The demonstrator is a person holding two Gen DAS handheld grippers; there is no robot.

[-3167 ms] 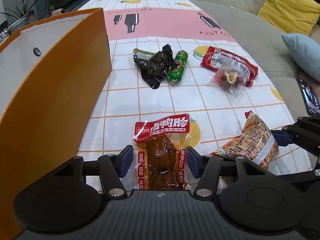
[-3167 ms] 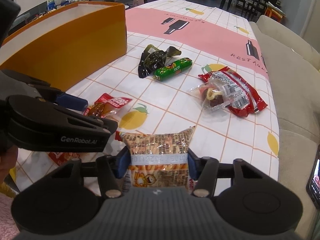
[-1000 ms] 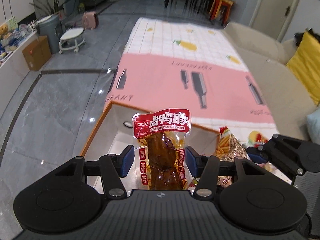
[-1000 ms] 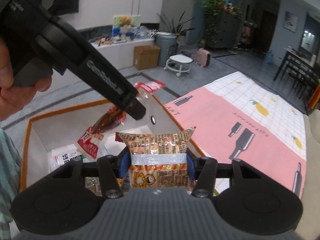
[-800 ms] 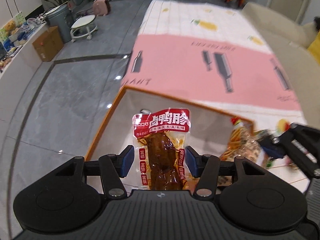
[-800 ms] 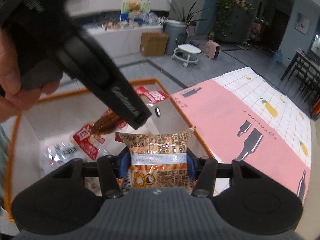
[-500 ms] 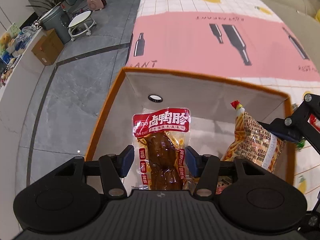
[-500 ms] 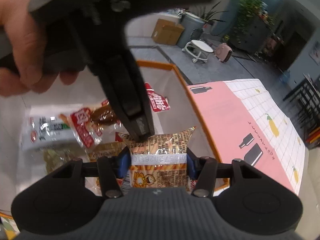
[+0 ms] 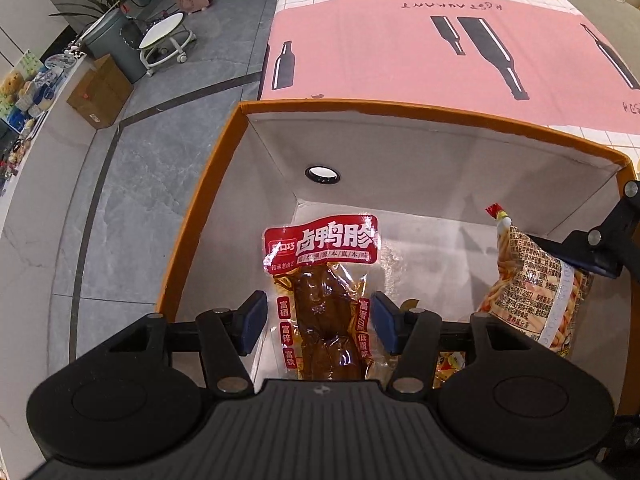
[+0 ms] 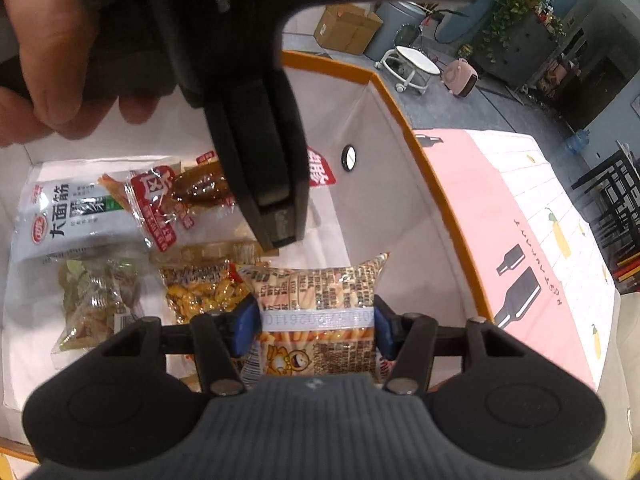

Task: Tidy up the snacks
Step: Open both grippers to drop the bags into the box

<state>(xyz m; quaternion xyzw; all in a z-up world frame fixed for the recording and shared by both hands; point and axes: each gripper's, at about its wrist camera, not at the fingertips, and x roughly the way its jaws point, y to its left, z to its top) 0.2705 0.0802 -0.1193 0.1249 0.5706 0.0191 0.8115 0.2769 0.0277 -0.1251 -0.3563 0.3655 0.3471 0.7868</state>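
A red-labelled duck meat packet [image 9: 324, 296] is gripped between the fingers of the left gripper [image 9: 318, 322] and is held over the inside of the orange box [image 9: 200, 208], which stands on the worktop [image 9: 400, 52]. A bag of fry-shaped crisps [image 10: 316, 312] is clamped between the fingers of the right gripper [image 10: 316, 326], also above the box interior. A grey noodle-snack pack [image 10: 68, 216], a peanut pack [image 10: 200, 292] and a greenish snack pack [image 10: 92, 304] are seen lying on the box floor.
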